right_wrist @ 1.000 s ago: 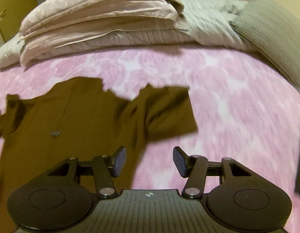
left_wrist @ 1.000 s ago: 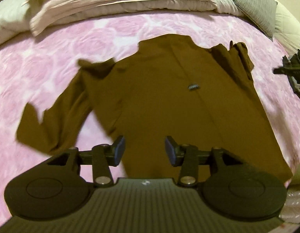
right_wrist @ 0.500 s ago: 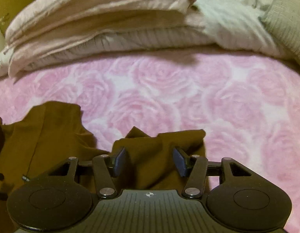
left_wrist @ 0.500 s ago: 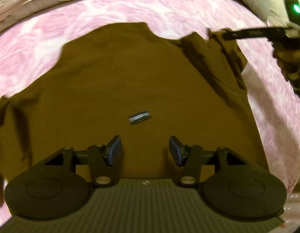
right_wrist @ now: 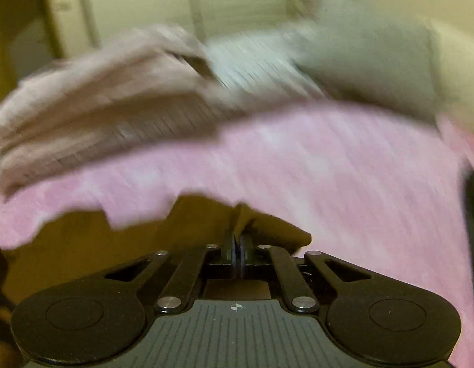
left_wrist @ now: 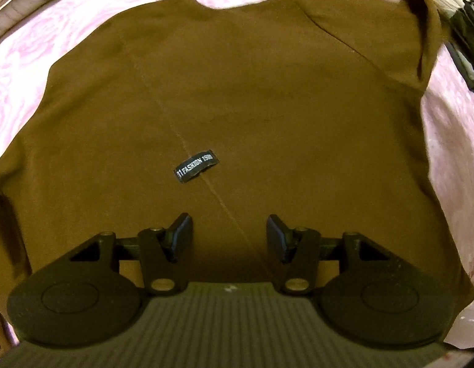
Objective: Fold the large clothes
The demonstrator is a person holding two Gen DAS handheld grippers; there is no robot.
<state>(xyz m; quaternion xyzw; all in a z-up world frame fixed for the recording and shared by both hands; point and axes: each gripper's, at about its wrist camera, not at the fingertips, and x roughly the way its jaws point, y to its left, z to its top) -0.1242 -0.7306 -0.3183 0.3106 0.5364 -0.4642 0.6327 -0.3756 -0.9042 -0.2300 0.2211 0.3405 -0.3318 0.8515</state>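
The brown shirt (left_wrist: 252,98) lies spread across the pink bedspread (right_wrist: 344,165). The left gripper (left_wrist: 229,236) hovers over it, jaws apart, while the right gripper (right_wrist: 237,253) pinches its sleeve (right_wrist: 267,225).

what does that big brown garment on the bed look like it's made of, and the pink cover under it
The large brown garment looks like a soft matte knit or brushed woven: no sheen, a flat drape, one stitched seam, a small black woven label. The pink rose-patterned bed cover looks plush, perhaps fleece, with soft-edged print; blur leaves that open.
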